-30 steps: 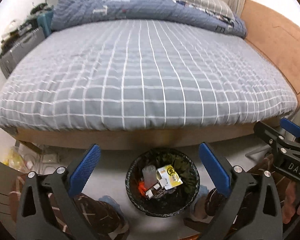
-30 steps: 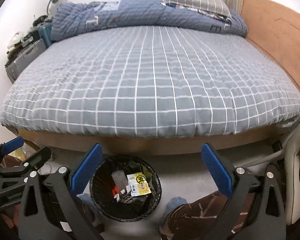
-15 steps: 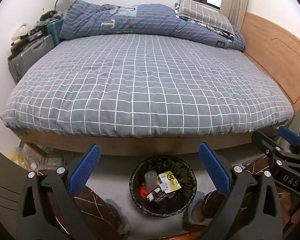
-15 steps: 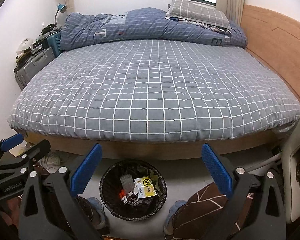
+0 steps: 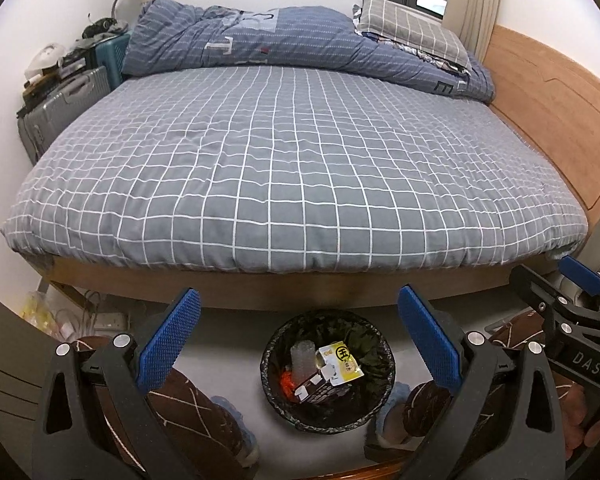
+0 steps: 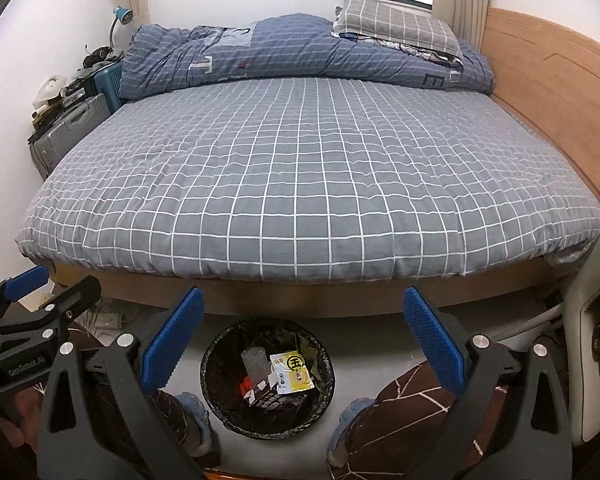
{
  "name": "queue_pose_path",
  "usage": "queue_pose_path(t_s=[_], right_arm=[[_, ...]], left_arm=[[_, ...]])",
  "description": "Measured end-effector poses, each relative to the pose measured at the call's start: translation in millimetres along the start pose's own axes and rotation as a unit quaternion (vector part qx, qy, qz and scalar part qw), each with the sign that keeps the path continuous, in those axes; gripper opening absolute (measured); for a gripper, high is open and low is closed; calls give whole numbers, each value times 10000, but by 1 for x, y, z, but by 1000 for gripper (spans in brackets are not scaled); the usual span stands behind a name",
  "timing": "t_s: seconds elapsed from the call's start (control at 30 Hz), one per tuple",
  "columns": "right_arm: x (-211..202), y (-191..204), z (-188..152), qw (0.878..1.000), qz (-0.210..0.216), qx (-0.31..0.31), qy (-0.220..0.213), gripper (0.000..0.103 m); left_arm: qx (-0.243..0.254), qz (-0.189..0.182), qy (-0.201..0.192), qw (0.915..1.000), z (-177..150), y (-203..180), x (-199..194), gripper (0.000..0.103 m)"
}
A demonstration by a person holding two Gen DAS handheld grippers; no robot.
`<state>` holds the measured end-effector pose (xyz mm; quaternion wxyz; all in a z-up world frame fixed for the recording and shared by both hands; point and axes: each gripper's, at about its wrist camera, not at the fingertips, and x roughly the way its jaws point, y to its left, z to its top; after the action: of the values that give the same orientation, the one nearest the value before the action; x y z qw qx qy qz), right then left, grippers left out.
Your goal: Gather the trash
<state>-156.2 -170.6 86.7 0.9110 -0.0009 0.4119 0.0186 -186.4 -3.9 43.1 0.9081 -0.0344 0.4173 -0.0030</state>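
A black round trash bin (image 5: 327,416) (image 6: 220,396) stands on the floor at the foot of the bed. Inside it lie a yellow packet (image 5: 340,362) (image 6: 294,372), a clear plastic cup (image 5: 303,360) (image 6: 255,360) and red and white scraps. My left gripper (image 5: 300,340) is open and empty, held above the bin. My right gripper (image 6: 304,340) is open and empty too, above and slightly right of the bin. Each gripper shows at the edge of the other's view.
A bed with a grey checked cover (image 5: 292,168) (image 6: 308,184) fills the view ahead, with a blue duvet (image 5: 260,40) and pillow at the far end. Suitcases (image 5: 60,108) stand at the left, a wooden headboard (image 5: 552,112) at the right. The person's legs and slippers flank the bin.
Both grippers have risen and tilted up, so the bed's far end, the window and the lamp show now. The bin looks smaller and lower. Both grippers stayed open.
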Motion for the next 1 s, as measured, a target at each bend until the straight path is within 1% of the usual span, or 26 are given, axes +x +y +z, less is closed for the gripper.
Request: queue_pose_path(t_s=[0.13,0.37,0.5,1.0], right_arm=[[3,0,-1,10000,2,18,54,96],[6,1,-2,10000,-24,-1,71,96],[6,2,-3,10000,-21,2,77,96],[9,3,-5,9999,-11,-24,100,96]], left_arm=[[128,81,-31,9999,0,-3,1,97],[134,57,-4,9999,-1,-3,3,97],[86,-23,75,9999,-1,-1,5,97],[145,105,-3,9998,-1,-1,2,97]])
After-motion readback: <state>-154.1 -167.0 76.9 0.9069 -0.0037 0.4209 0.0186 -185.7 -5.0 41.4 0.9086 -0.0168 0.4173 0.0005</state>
